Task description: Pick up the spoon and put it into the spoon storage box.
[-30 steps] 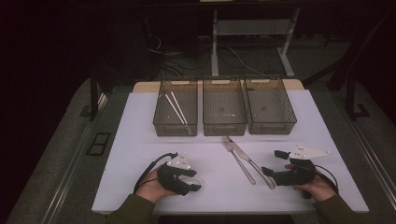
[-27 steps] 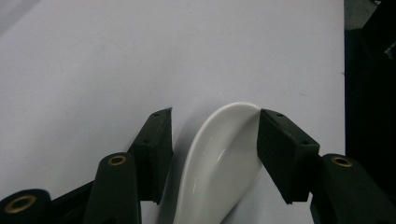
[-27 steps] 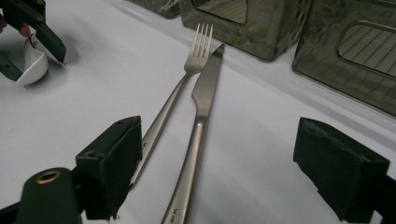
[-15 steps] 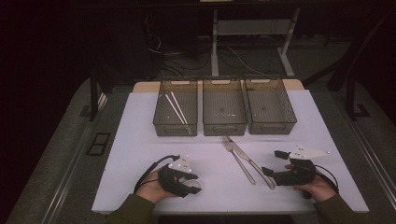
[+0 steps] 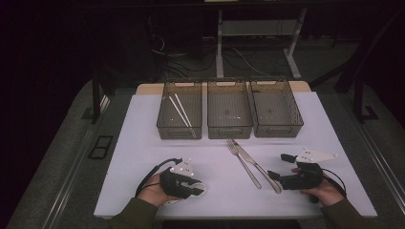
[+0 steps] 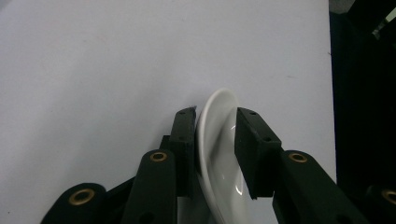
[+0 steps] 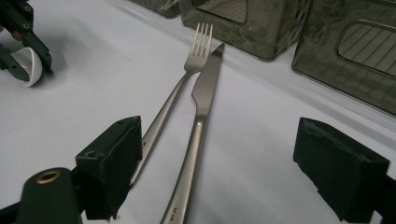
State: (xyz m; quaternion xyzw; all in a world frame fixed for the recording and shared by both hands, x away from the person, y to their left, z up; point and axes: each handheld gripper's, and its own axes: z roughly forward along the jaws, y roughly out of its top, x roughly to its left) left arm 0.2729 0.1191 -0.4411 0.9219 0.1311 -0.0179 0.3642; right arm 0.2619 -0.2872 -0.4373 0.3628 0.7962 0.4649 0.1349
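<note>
High view, table (image 5: 143, 143): white top, three dark mesh bins in a row at the far side.
High view, left bin (image 5: 180, 110): holds two pale chopsticks (image 5: 180, 110) lying slantwise.
High view, middle bin (image 5: 229, 109): no contents that I can make out.
High view, right bin (image 5: 275, 108): likewise nothing visible inside.
High view, cutlery: fork (image 5: 243, 163) and knife (image 5: 258, 166) lie side by side near the bins, between the hands.
High view, left claw (image 5: 193, 187): near left, on a white spoon (image 5: 199, 190).
High view, right claw (image 5: 279, 168): near right, just beside the knife handle.
Left gripper view, left claw (image 6: 215, 140): clamped on the spoon (image 6: 217, 154) bowl, low over the table.
Right gripper view, right claw (image 7: 233, 172): jaws wide apart, both handles between them, untouched.
Right gripper view, far left: the other claw holding the spoon (image 7: 25, 65).
</note>
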